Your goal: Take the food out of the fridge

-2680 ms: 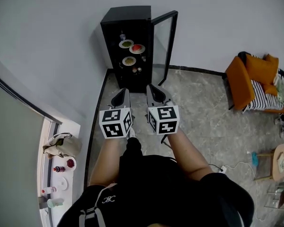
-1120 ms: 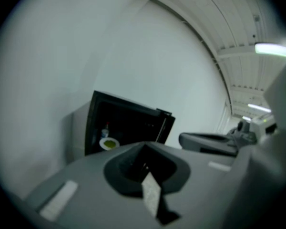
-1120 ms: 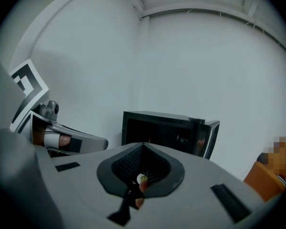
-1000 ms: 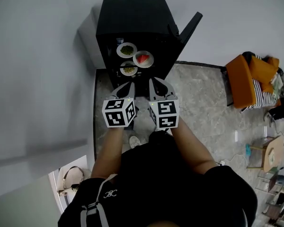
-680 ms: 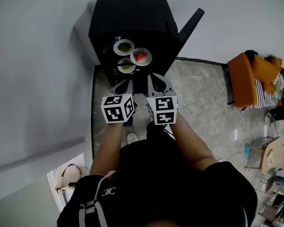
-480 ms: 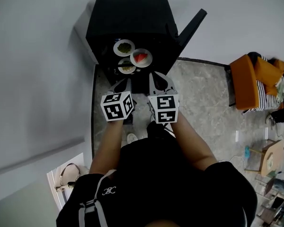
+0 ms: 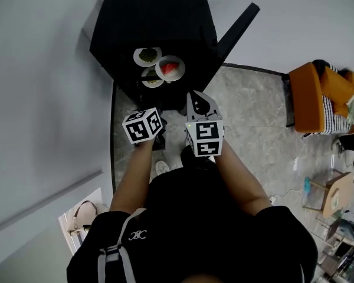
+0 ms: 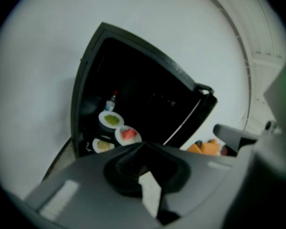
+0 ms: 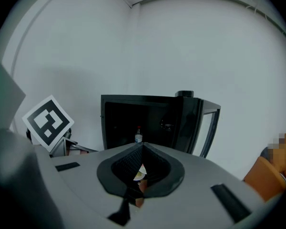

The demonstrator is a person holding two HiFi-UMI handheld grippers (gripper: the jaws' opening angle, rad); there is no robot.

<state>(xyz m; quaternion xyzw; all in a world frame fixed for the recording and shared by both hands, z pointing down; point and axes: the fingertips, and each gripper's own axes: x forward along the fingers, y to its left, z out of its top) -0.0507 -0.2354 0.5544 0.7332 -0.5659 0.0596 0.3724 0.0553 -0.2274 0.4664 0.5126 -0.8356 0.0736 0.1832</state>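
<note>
Both lower, left tongs [image 8: 143, 148], right tongs [image 7: 195, 96] (shut)

We stand before the fridge [image 7: 153, 28]
Within it, three plates [image 7: 170, 68] before a bottle [image 8: 112, 100]; its door [image 7: 236, 25] open at its right; left gripper [image 8: 142, 146] and right gripper [image 7: 196, 96] abreast before it; an armchair [image 7: 318, 96] well to its right.

Three white plates of food [image 7: 170, 68] on shelves inside open black fridge [image 7: 153, 16]
</note>
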